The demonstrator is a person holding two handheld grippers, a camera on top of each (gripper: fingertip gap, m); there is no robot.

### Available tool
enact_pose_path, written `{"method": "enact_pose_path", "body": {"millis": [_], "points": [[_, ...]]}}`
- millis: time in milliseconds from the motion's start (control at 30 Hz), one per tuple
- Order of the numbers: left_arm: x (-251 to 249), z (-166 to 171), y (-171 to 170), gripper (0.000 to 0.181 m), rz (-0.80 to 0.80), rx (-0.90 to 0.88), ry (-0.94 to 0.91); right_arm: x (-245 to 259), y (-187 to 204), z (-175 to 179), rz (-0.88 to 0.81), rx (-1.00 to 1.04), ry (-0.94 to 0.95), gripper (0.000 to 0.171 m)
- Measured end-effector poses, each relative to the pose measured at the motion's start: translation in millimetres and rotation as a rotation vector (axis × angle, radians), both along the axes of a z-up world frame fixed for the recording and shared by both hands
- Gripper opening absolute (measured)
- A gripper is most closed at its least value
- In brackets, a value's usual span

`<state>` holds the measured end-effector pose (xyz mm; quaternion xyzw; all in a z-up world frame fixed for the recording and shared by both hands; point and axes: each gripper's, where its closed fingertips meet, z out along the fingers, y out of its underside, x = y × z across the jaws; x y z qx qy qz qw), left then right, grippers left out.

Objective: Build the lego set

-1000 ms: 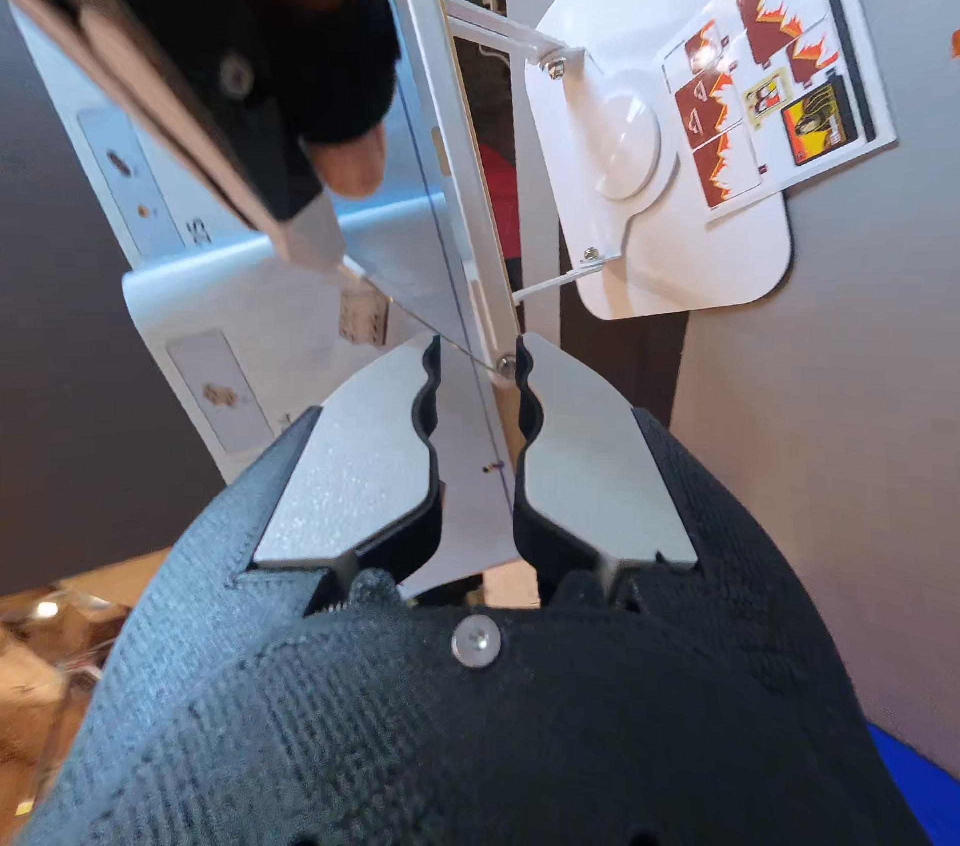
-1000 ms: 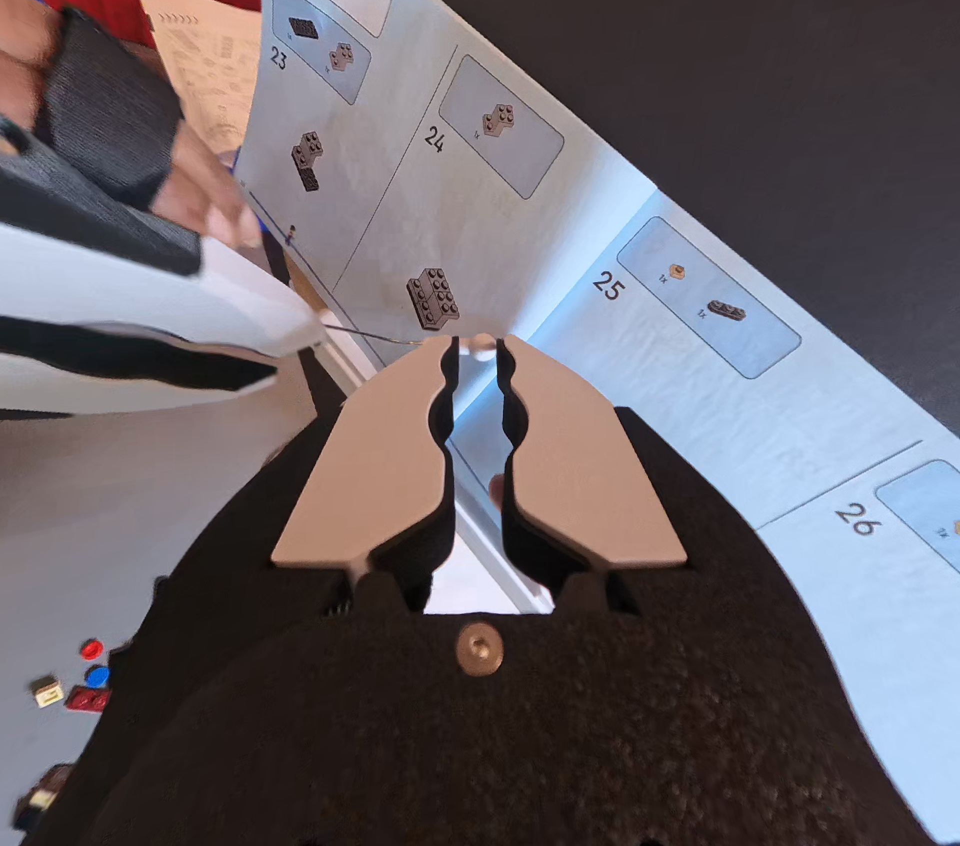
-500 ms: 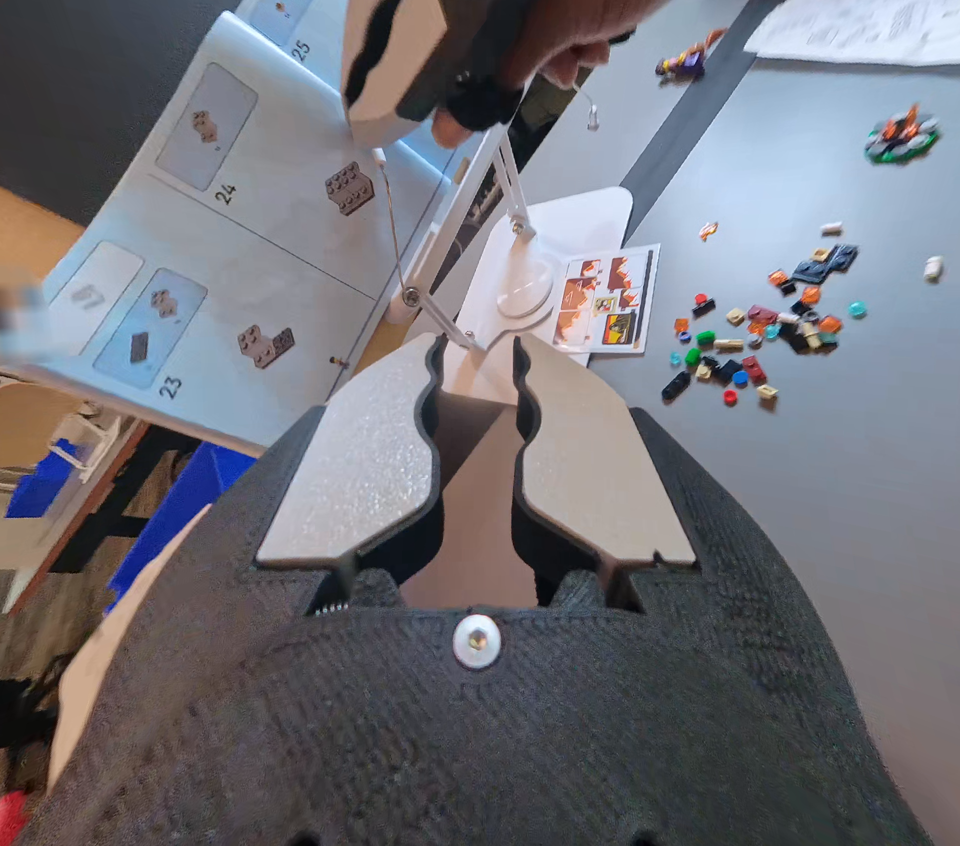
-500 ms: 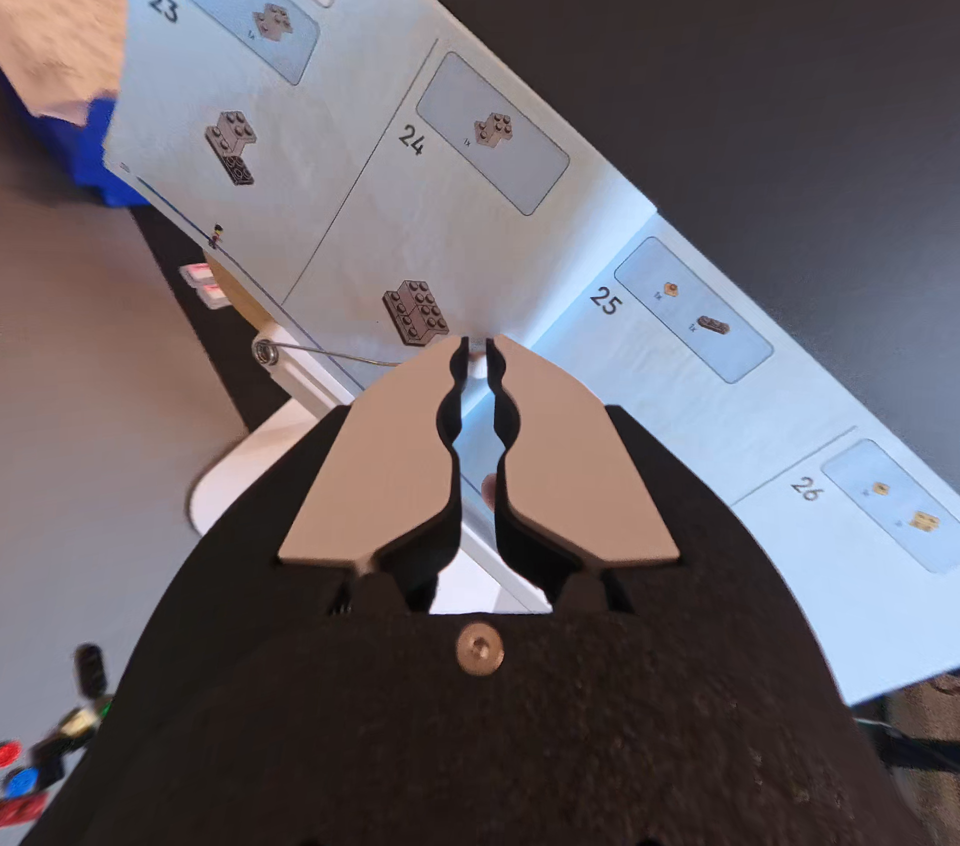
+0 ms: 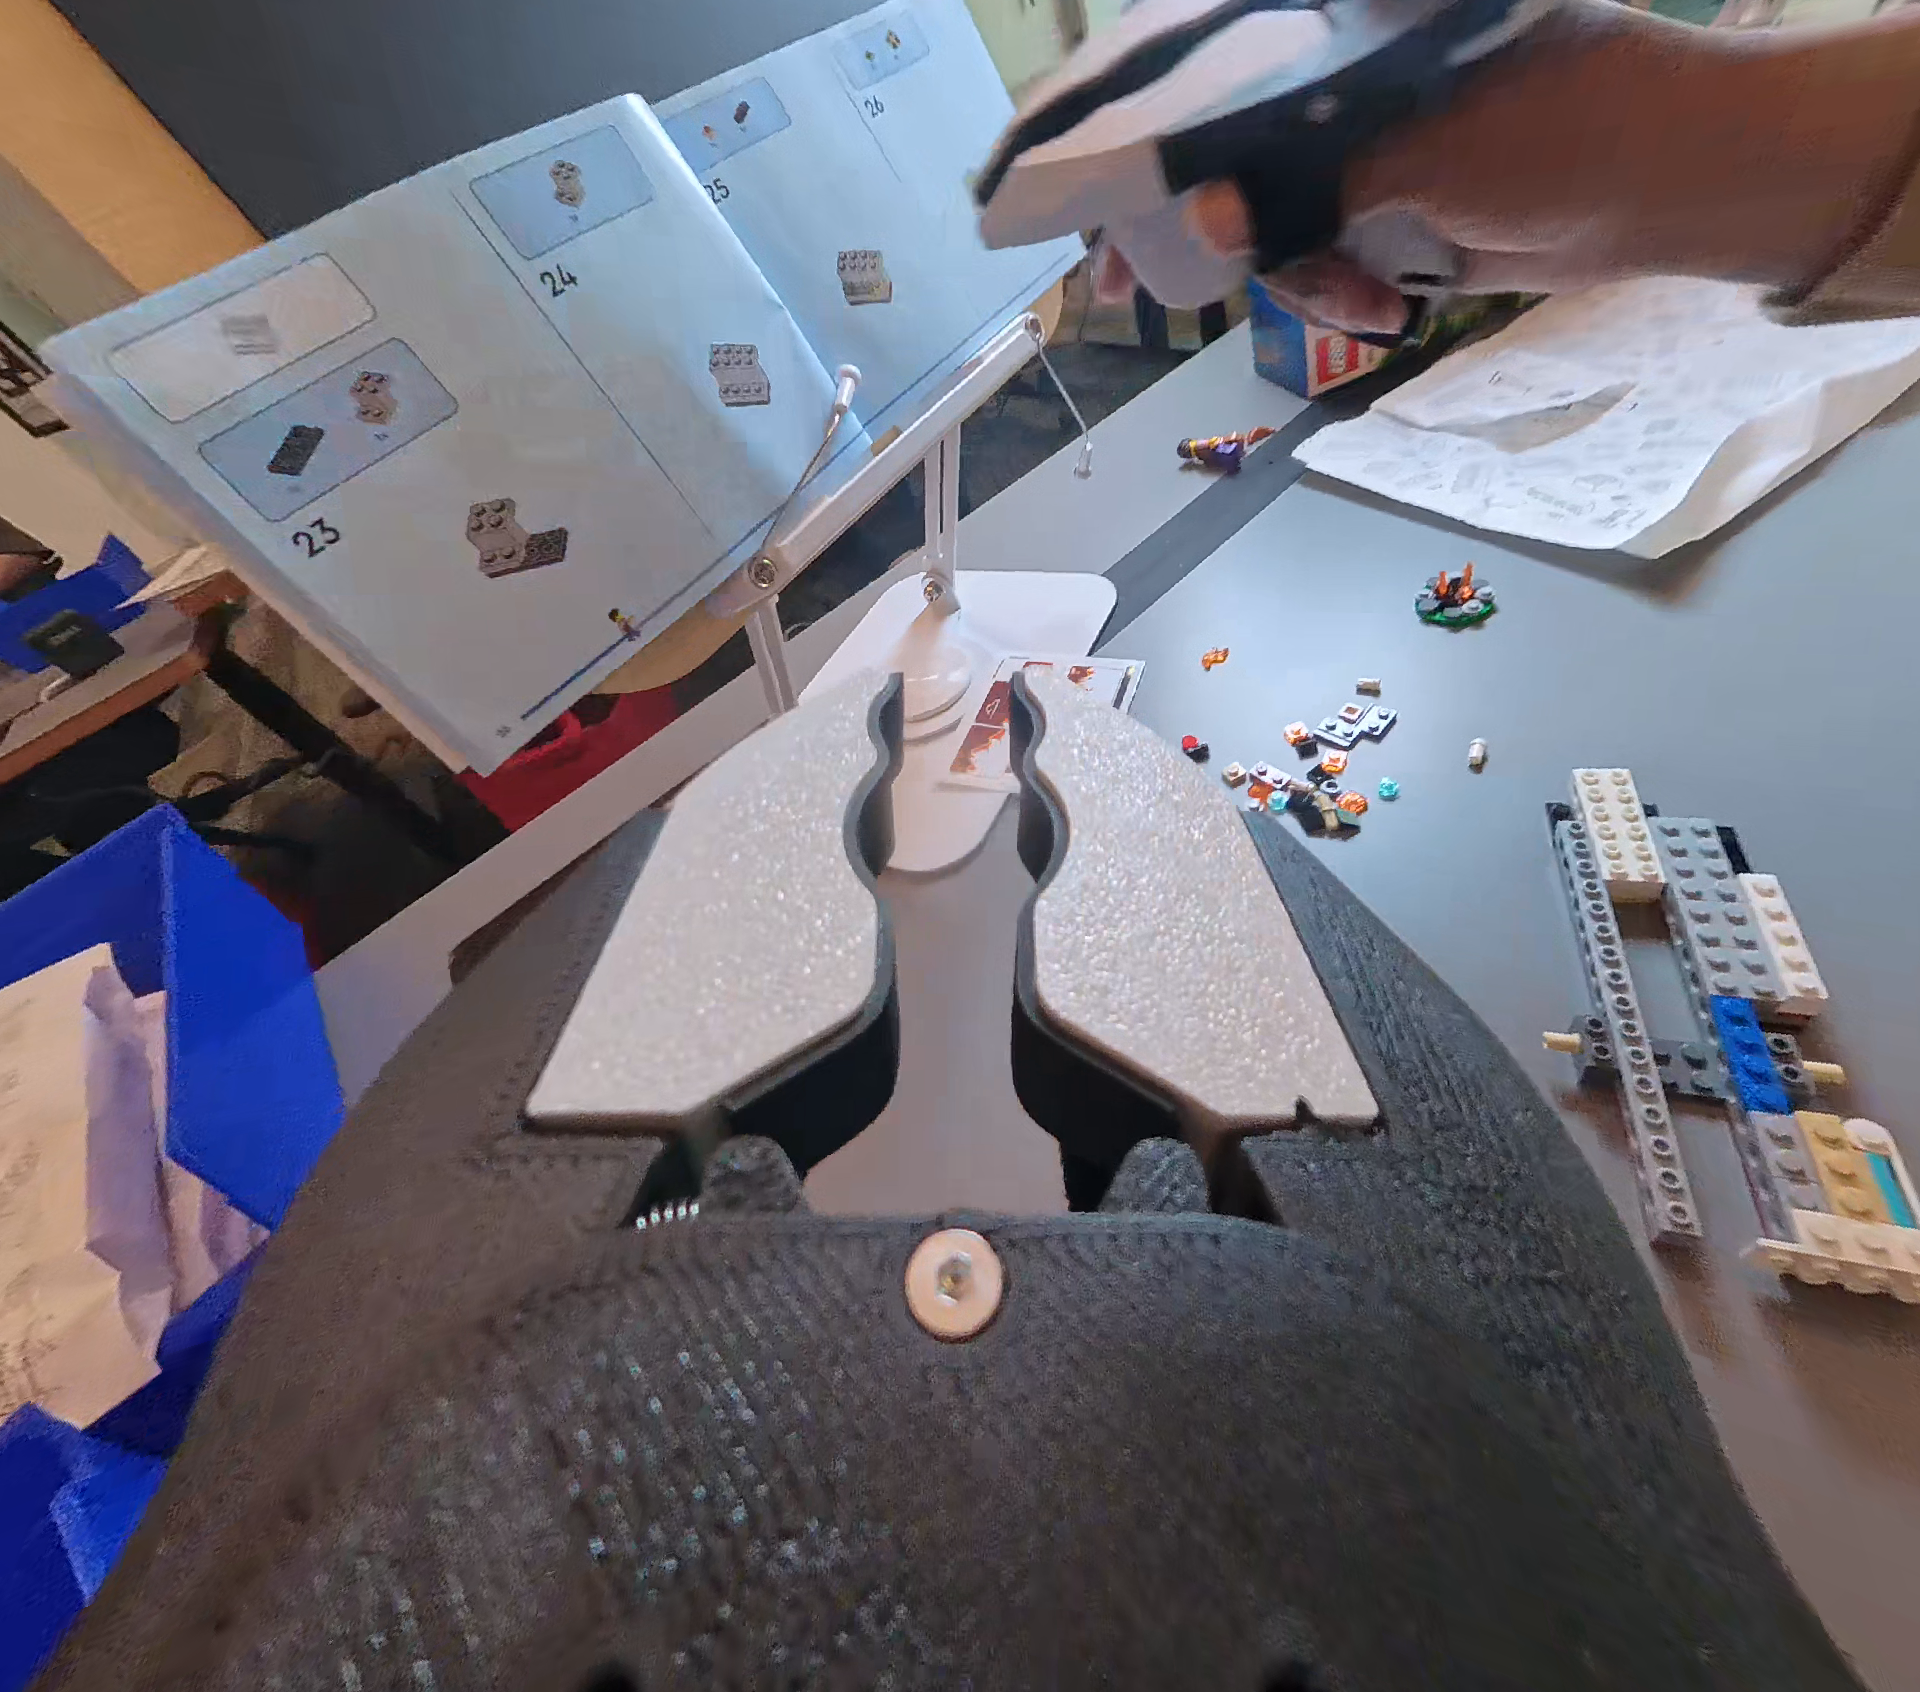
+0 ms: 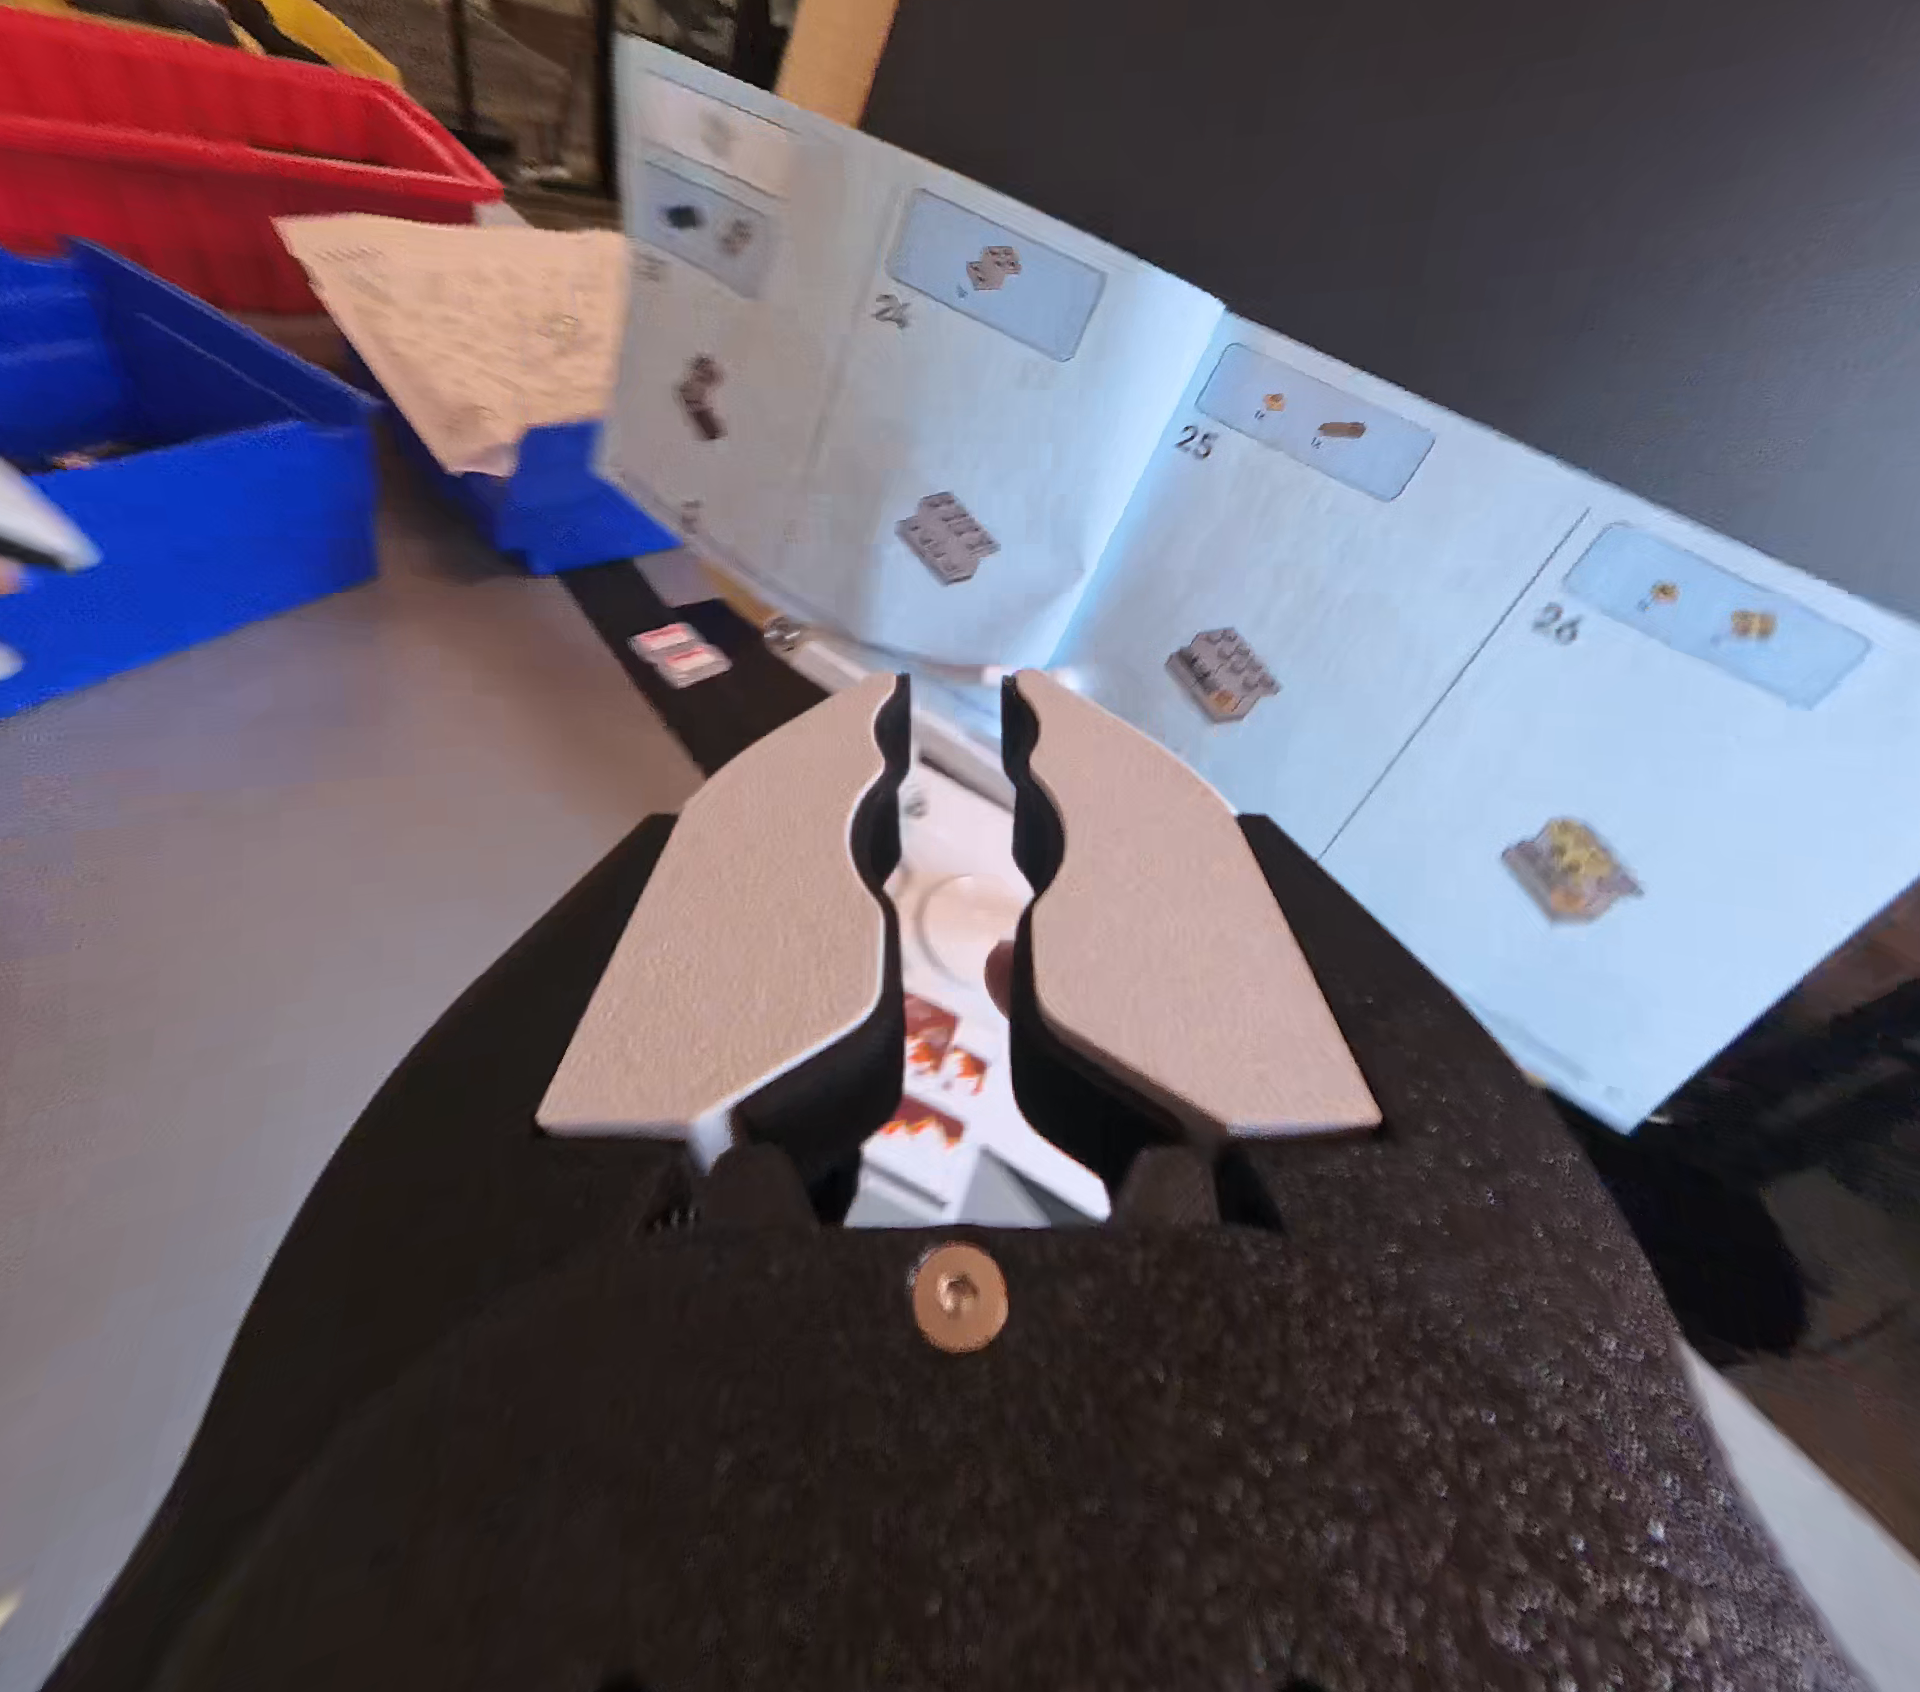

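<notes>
An open instruction booklet [image 5: 582, 395] rests on a white stand [image 5: 935, 634] at the table's back left; it also shows in the right wrist view [image 6: 1299, 603]. A partly built grey, white and blue lego frame [image 5: 1704, 998] lies at the right. Loose small pieces [image 5: 1320, 769] lie beyond it. My left gripper [image 5: 954, 692] hovers in front of the stand base, slightly open and empty. My right gripper [image 5: 1091, 188], held in a hand, is up in the air right of the booklet. In its own view it [image 6: 956, 686] points at the booklet's lower edge, narrowly open and empty.
A sticker sheet [image 5: 1049, 697] lies by the stand base. A small round flame build [image 5: 1455, 598], a minifigure [image 5: 1221, 447], a printed paper sheet [image 5: 1621, 416] and a blue box [image 5: 1304, 354] lie farther back. Blue bins [image 6: 187, 489] and a red bin [image 6: 208, 167] stand at the left. About 15 centimetres separates my left fingertips from my right. The small round flame build [image 5: 1455, 598] is about equally far from each gripper, around 30 centimetres.
Both grippers have drawn back from the booklet. The left one has dropped back so the whole table shows. The right one has moved away from the page edge. The booklet stays open on the stand.
</notes>
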<state>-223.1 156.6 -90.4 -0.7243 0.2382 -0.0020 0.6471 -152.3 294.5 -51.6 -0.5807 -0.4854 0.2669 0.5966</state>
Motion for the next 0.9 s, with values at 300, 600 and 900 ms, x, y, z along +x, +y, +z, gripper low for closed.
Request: {"method": "enact_pose_path", "body": {"millis": [300,600,900], "points": [[-34.8,19.1,-45.9,0.001,0.059,0.075,-0.126,146.5,-98.9,-60.8,-0.036,-0.086,0.041,0.025],[-53.0,5.1,-99.5,0.0,0.228,0.151,-0.322,191.5,-109.9,-81.0,-0.181,-0.147,0.271,0.02],[-25.5,-33.2,-118.1,0.004,0.242,0.11,-0.364,184.0,-120.7,-96.7,-0.133,-0.119,0.259,0.016]]}}
